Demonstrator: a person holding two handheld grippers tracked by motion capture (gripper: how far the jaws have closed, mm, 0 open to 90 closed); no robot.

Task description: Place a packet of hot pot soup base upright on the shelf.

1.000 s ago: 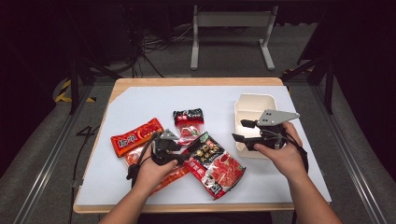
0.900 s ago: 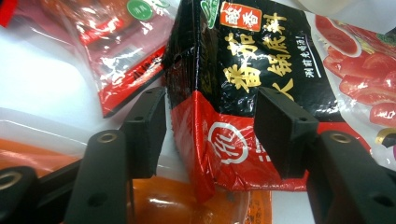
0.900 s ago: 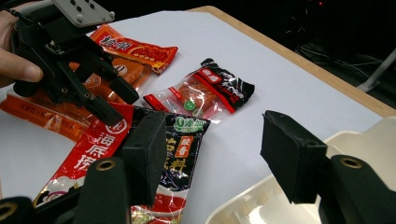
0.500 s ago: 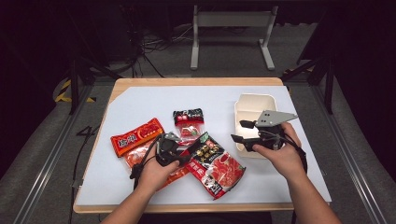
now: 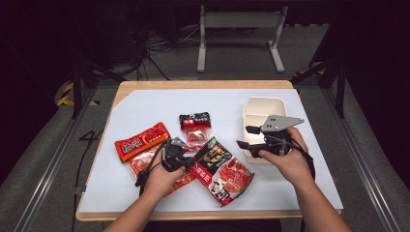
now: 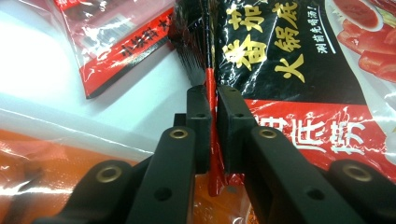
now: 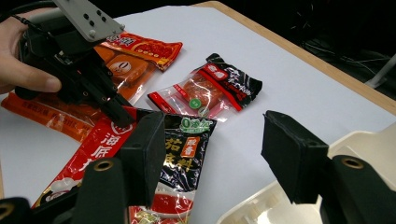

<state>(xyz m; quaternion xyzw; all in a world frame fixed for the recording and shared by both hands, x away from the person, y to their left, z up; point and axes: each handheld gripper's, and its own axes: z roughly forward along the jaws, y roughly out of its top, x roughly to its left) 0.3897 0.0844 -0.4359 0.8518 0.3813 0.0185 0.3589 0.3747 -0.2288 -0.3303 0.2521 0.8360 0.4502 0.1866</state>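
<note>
- Now your left gripper (image 5: 186,153) has just been closing, and its jaws are clamped on the upper edge of the large glossy black-and-red hotpot-base pouch with gold lettering (image 5: 221,170) — in the left gripper view the thin red seam (image 6: 210,93) runs straight up between the two black pads.
- A second ago those jaws stood wider around that same edge; the hand itself has not shifted, so the change is the pinch alone.
- That pouch lies flat on the white sheet covering the wooden table (image 5: 145,104), near the front edge, between your two hands, its lower left corner overlapping the clear orange-red sauce packet (image 5: 145,166) under your left hand.
- Your right gripper (image 5: 246,136) hangs with its jaws apart and nothing between them, at the near-left corner of the cream plastic rectangular tray (image 5: 263,104); the right gripper view looks past them to the pouch (image 7: 180,154) and your other gripper (image 7: 119,109).
- Judging by this, the grasp is made — lifting is what remains, and the tray looks like the likely destination.
- Off to the side, the small black-and-red snack packet (image 5: 195,126) and the flat red-orange packet (image 5: 141,140) lie apart and untouched.
- Mind the grip: it holds only a narrow seam, so the slack, heavy pouch may swing or slip.
</note>
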